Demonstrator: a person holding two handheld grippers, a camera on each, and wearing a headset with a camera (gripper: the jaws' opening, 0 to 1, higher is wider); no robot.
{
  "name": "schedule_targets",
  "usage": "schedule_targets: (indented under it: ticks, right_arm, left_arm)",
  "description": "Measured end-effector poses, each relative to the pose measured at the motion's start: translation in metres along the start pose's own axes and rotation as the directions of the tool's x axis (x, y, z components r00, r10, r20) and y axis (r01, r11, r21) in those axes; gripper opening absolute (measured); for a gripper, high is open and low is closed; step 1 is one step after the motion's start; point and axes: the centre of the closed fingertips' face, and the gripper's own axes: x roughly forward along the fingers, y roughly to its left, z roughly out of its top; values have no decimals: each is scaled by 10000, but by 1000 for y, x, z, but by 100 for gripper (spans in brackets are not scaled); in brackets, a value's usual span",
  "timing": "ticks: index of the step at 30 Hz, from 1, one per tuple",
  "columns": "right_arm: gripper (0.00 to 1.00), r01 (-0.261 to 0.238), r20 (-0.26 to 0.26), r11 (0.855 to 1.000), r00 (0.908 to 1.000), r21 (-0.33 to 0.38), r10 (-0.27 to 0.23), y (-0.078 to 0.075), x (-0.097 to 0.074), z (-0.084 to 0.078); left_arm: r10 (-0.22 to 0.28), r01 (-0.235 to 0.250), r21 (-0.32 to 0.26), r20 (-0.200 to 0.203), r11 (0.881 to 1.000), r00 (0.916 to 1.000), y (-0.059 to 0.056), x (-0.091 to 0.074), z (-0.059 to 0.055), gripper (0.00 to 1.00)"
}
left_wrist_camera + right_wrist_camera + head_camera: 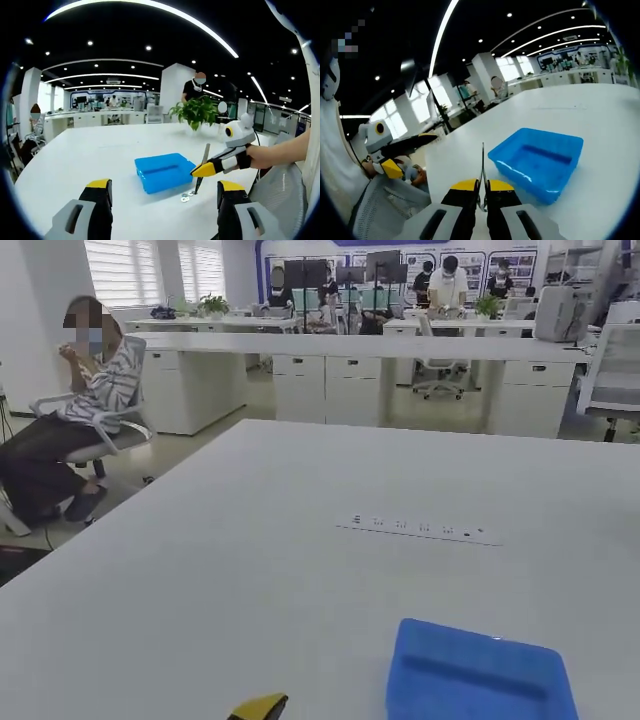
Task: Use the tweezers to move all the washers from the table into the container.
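White office table (pixel 250 570): washers (pixel 187 196) lying just beside container (pixel 162 172), transfer kept short. Tweezers (pixel 482 165) clamped in right gripper (pixel 482 185), tips aimed down at washers for pickup. Left gripper (pixel 165 184) held wide, unloaded.

An open-plan office: beyond the white tabletop (pixel 300 540) stand rows of white desks (pixel 350 343) with drawer units (pixel 325 390), swivel chairs (pixel 440 380), monitors (pixel 385 265) and potted plants (pixel 212 305), under curved ceiling light strips (pixel 100 61).
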Motion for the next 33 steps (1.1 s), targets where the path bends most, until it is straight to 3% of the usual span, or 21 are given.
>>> schedule_targets:
  ticks: [8, 12, 19, 25, 33]
  right_arm:
    - [3, 499, 178, 9984, 9986, -250, -495, -17, -11, 27]
    - [3, 929, 229, 9936, 9955, -636, -916, -35, -15, 42]
    - [3, 1510, 478, 9864, 9878, -655, -1481, -63, -20, 59]
    - [3, 1890, 528, 9819, 9808, -149, -1880, -85, -15, 60]
    - [3, 2173, -238, 9701, 9750, -1081, -2211, -96, 6, 49]
  left_arm:
    - [114, -114, -24, 29, 9999, 9999, 2, -1, 0, 87]
    - [73, -73, -102, -36, 9999, 10000, 2, -1, -1, 86]
    - [81, -81, 4, -131, 10000, 9999, 2, -1, -3, 86]
    - [-41, 39, -66, -195, 10000, 9998, 0, 0, -4, 86]
    - [-124, 125, 49, -316, 9999, 9994, -1, 1, -6, 84]
